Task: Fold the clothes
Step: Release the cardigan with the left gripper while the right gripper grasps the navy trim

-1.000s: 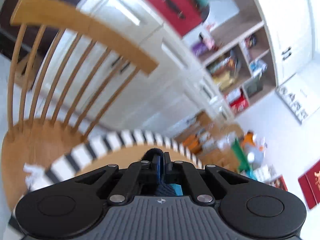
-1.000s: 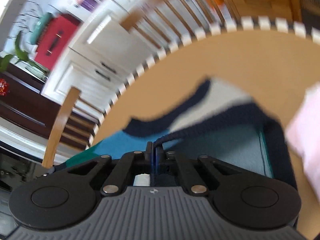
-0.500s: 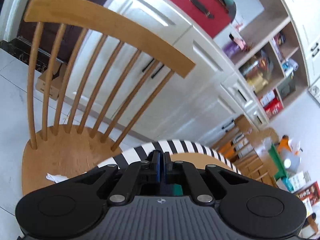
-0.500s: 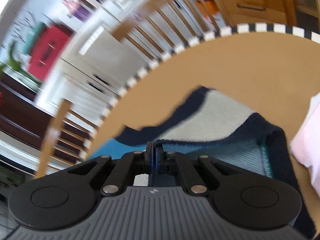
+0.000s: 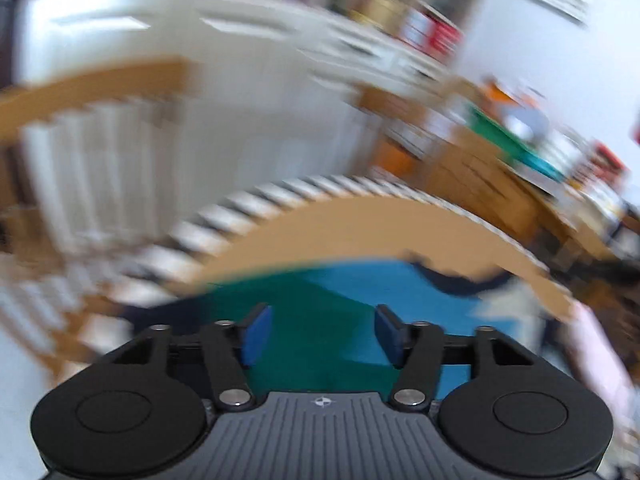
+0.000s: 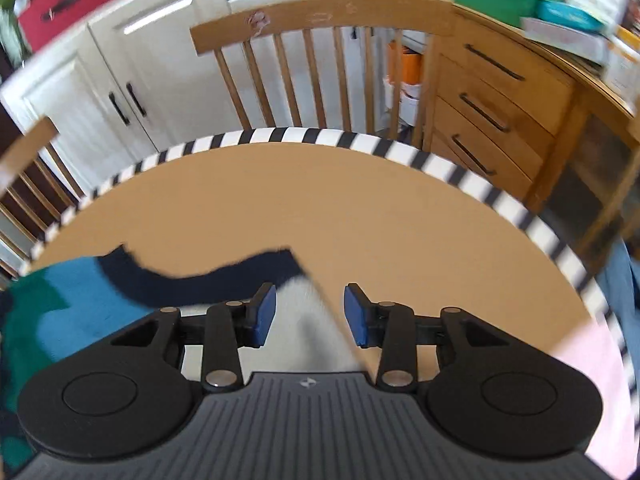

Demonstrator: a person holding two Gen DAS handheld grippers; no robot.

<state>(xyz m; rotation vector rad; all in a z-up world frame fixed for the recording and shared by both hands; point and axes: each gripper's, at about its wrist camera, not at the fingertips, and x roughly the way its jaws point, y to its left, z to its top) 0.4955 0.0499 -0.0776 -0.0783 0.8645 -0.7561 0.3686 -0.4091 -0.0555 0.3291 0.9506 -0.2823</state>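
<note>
A knit garment in blue, green, navy and pale grey lies flat on the tan table. In the blurred left wrist view its green and blue part (image 5: 320, 292) lies under my left gripper (image 5: 322, 332), which is open and empty just above it. In the right wrist view the navy band (image 6: 192, 276) and pale grey panel (image 6: 304, 320) lie under my right gripper (image 6: 310, 316), also open and empty, over the garment's right edge.
The table (image 6: 320, 208) has a black-and-white striped rim. A pink cloth (image 6: 600, 364) lies at its right. Wooden chairs (image 6: 320, 40) stand behind the table, with white cabinets and a wooden drawer unit (image 6: 500, 96) beyond.
Both grippers were shut on the garment's edge and held it up. Now both have opened and let go, and the garment lies flat on the table. The left view swung right.
</note>
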